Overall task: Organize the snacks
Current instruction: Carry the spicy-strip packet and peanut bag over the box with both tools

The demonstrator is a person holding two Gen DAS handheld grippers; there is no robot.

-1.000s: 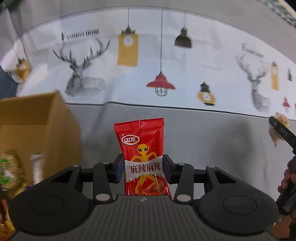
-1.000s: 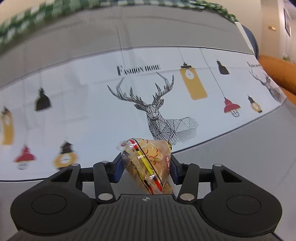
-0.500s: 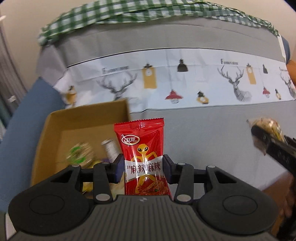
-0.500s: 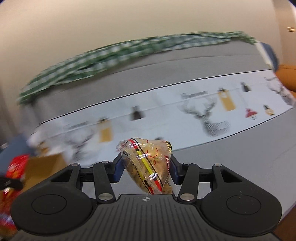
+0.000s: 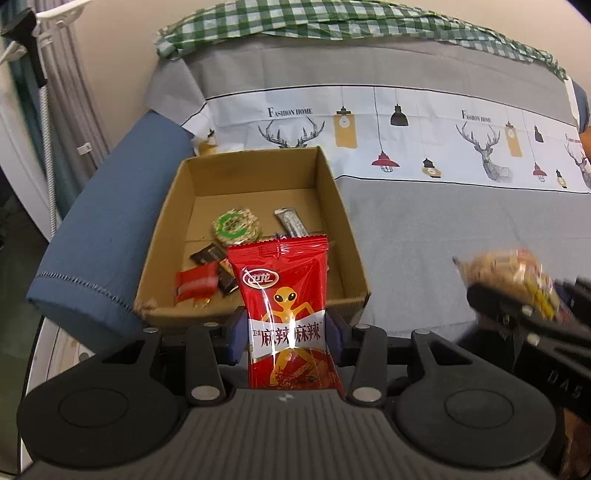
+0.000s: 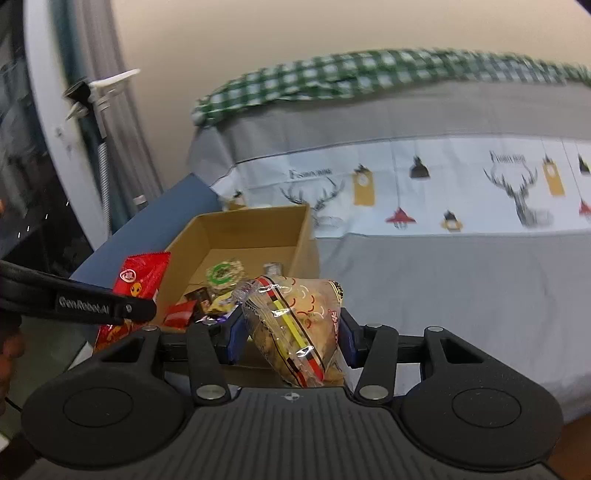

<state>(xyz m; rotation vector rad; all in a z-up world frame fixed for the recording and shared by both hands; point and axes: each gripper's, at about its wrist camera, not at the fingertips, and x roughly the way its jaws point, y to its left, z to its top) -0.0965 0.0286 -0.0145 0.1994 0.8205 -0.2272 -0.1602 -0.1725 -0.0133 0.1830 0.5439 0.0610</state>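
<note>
My left gripper (image 5: 288, 338) is shut on a red snack packet with a yellow alien (image 5: 286, 295), held upright just in front of an open cardboard box (image 5: 351, 236). The box holds several small snacks, among them a round green-labelled cracker pack (image 5: 236, 229) and a red wrapper (image 5: 195, 284). My right gripper (image 6: 291, 336) is shut on a clear bag of golden pastry (image 6: 299, 325), to the right of the box (image 6: 303, 236). The right gripper and its bag show blurred in the left wrist view (image 5: 513, 280). The red packet shows in the right wrist view (image 6: 136, 280).
The box sits on a sofa seat under a grey cover (image 5: 443, 229) with a white deer-print band (image 5: 406, 125). A blue armrest (image 5: 110, 221) lies left of the box. A green checked cloth (image 5: 332, 22) drapes the sofa back. A curtain and window frame (image 6: 55, 147) stand at the left.
Both grippers have pulled back and swung left with their snacks. The box, earlier at the left edge, now lies straight ahead of the left gripper, its contents in view.
</note>
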